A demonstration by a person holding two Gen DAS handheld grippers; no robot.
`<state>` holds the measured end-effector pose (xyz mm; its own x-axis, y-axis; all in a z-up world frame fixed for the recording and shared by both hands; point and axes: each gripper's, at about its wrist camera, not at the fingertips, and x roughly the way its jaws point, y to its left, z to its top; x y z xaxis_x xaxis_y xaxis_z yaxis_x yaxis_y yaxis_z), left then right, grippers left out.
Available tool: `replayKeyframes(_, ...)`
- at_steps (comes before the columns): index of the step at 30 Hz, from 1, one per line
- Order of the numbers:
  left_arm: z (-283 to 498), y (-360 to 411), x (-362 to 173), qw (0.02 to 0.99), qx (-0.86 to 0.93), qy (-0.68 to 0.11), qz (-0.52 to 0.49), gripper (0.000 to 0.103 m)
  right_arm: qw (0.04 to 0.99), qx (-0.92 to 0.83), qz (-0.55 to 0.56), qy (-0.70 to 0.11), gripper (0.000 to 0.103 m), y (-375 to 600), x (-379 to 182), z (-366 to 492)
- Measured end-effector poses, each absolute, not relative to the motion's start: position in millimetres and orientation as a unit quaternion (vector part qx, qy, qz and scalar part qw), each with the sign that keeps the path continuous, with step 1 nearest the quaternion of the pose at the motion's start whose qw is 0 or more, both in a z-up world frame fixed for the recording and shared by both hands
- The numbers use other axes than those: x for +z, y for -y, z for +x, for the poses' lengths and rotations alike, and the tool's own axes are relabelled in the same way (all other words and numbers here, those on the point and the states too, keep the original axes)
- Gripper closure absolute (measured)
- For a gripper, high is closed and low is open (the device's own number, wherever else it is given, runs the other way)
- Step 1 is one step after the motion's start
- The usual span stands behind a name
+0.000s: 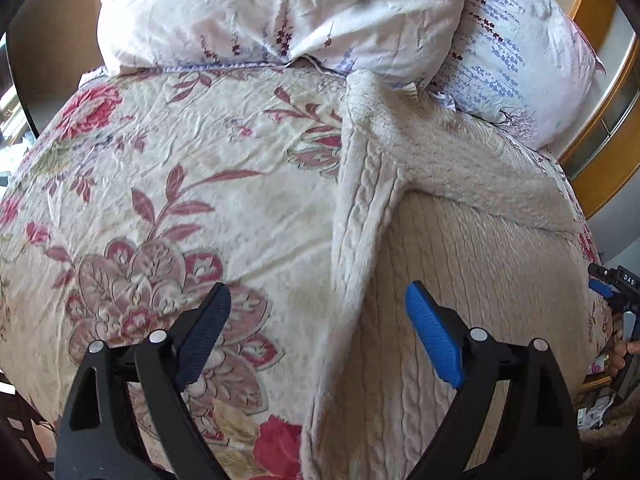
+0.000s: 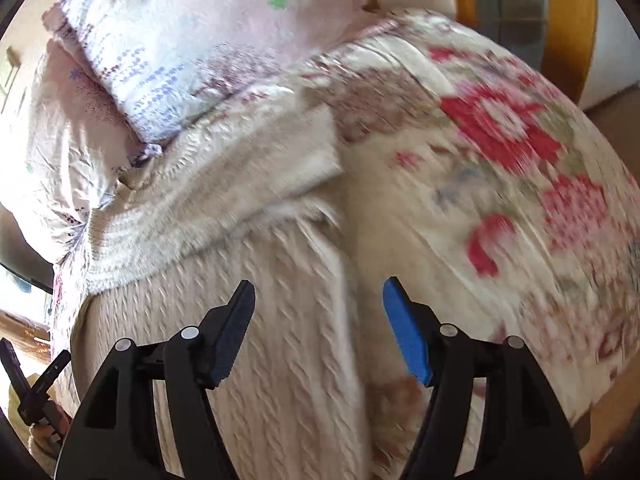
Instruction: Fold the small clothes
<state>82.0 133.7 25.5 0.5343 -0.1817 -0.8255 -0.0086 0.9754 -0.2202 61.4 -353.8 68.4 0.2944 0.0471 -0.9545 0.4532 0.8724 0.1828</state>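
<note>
A cream cable-knit sweater point(image 1: 460, 264) lies flat on a floral bedspread point(image 1: 168, 168), with one sleeve folded across its upper part and its left side folded inward. My left gripper point(image 1: 318, 320) is open and empty, hovering above the sweater's left edge. In the right wrist view the same sweater point(image 2: 256, 320) lies below my right gripper point(image 2: 320, 320), which is open and empty above the sweater's right edge. That view is motion-blurred. The right gripper also shows at the far right of the left wrist view point(image 1: 608, 288).
White pillows with purple flower print point(image 1: 280, 12) lie at the head of the bed, just beyond the sweater. A wooden headboard or frame point(image 1: 600, 128) runs along the right. The bedspread point(image 2: 500, 160) extends to the sweater's right.
</note>
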Motion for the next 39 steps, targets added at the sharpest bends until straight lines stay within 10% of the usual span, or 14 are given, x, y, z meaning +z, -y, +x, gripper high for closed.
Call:
replayKeyframes(7,57.5,-131.4,10.3,0.844,-0.100,-0.505,-0.152,0.030,0.742,-0.075,0.328,-0.580,0.035,360.9,63.9,11.7)
replayKeyframes(20,13.0,-139.6,1.7,0.798,-0.144,-0.527,-0.253,0.065,0.641,0.028,0.475,-0.602,0.066,346.3,47.1,-60.7)
replayKeyframes(39,-1.5,-134.8,-5.3,0.745,-0.176,-0.587,-0.264,0.081,0.602,0.048,0.463,-0.649,0.082,331.9,37.7,-74.8)
